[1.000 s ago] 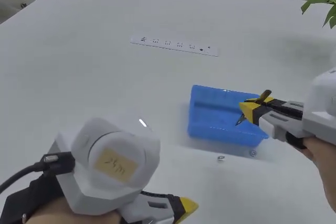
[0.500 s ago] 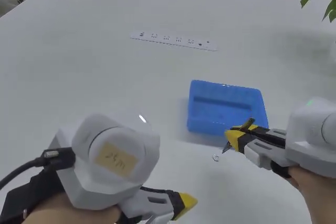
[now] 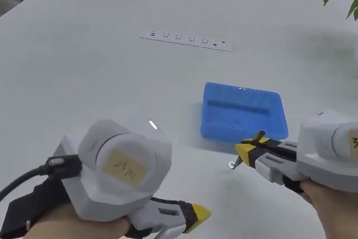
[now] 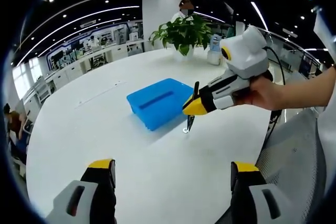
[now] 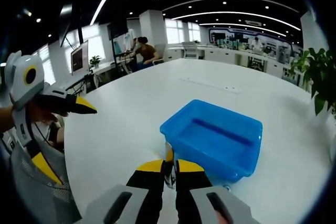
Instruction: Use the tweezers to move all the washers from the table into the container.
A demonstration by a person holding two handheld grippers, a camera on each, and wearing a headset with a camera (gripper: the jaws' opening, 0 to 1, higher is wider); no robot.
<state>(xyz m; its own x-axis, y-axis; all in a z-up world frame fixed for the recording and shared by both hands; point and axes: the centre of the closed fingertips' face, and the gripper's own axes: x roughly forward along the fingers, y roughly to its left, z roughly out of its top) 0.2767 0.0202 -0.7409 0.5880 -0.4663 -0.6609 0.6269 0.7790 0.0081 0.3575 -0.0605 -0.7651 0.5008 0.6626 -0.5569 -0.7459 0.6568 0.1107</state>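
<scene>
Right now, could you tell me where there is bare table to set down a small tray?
The widest bare stretch lies left of the blue container, between the power strip and the left tool. Bare table also separates the strip from the container's far wall. Crowded: the container's near side, where the right tool holds tweezers at a washer.

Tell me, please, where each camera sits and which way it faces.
Head view: on the headset, looking down at the table, container, left gripper, right gripper.
Left gripper view: on the left gripper, facing the right gripper; open fingers below.
Right gripper view: on that gripper, facing the container; fingers shut on tweezers.
All share the container.
</scene>
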